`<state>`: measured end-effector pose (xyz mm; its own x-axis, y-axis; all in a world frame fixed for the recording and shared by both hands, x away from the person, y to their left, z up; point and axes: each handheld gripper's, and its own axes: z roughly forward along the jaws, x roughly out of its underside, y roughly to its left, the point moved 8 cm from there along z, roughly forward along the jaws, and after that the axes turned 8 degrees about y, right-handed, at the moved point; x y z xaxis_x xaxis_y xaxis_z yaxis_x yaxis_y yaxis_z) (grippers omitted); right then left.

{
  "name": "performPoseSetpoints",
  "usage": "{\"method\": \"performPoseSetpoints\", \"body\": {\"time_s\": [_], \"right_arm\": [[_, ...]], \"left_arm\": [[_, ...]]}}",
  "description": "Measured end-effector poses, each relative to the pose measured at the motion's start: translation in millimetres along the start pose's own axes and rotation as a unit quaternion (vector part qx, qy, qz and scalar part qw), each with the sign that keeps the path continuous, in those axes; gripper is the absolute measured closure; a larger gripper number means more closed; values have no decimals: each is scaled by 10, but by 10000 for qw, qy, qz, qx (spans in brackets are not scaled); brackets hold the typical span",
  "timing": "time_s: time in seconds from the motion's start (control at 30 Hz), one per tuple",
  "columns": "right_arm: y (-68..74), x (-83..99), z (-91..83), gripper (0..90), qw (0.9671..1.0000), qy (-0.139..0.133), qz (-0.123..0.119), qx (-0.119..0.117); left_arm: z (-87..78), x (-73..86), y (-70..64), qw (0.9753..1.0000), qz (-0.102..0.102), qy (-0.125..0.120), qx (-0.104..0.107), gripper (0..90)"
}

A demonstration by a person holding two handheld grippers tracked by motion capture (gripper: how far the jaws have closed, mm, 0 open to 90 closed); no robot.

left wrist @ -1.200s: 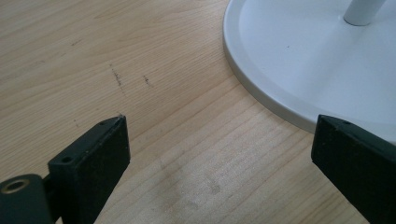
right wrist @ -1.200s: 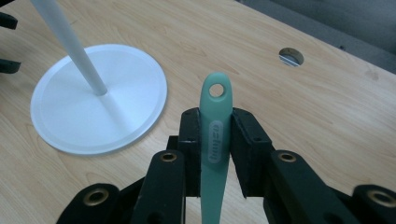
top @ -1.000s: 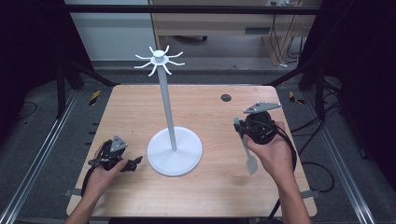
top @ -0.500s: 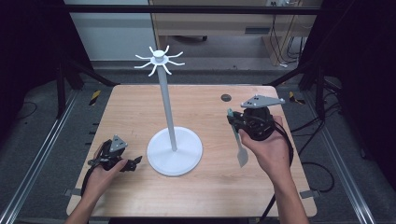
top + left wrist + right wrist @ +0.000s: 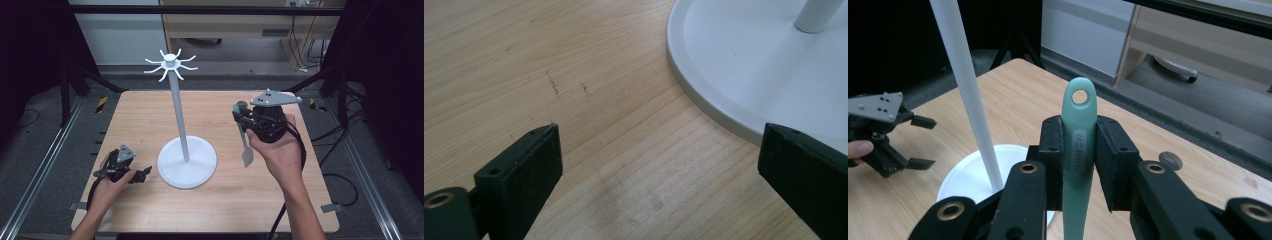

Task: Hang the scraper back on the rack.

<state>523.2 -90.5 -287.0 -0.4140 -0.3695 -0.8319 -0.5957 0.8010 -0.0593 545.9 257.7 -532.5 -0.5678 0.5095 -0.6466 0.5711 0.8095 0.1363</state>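
A white stand (image 5: 187,161) with a round base, a tall pole (image 5: 968,85) and a ring of hooks (image 5: 170,64) on top stands mid-table. My right gripper (image 5: 241,114) is lifted to the stand's right, shut on the handle of a pale green spatula (image 5: 1078,145). The spatula's holed handle end points up past the jaws, and its blade (image 5: 247,156) hangs down toward the table. My left gripper (image 5: 143,173) rests low at the front left, open, its jaws wide apart over bare wood beside the stand's base (image 5: 754,75).
The wooden table (image 5: 140,125) has a small dark round object (image 5: 1170,160) near its far right edge. Metal frame rails (image 5: 45,165) run along both sides, and cables (image 5: 345,180) lie on the floor at the right. Cabinets (image 5: 1208,45) stand beyond the table.
My right gripper has risen and moved left toward the stand with the spatula, whose blade now hangs clear of the table. The left gripper has not moved.
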Motion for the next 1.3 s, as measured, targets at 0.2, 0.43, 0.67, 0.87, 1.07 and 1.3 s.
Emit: {"method": "performPoseSetpoints", "body": {"time_s": [0.2,0.43,0.67,0.87,1.07,1.3], "right_arm": [[16,-72,-6,747,9999,-124,-9,-5],[40,-135,-28,747,9998,-216,-16,-31],[52,-170,-47,747,9997,-243,-22,-42],[63,-200,-52,747,9996,-275,-49,-39],[101,-266,-75,747,9993,-348,-62,-76],[159,-353,-92,747,9989,-448,-93,-120]], "left_arm": [[-3,2,2,10000,-10,-4,1,38],[-1,1,-2,10000,2,0,4,38],[0,1,-3,10000,4,4,7,38],[3,0,-8,10000,-16,-11,12,38],[4,-1,-11,10000,-13,-12,19,38],[4,-2,-9,10000,3,-13,14,38]]}}
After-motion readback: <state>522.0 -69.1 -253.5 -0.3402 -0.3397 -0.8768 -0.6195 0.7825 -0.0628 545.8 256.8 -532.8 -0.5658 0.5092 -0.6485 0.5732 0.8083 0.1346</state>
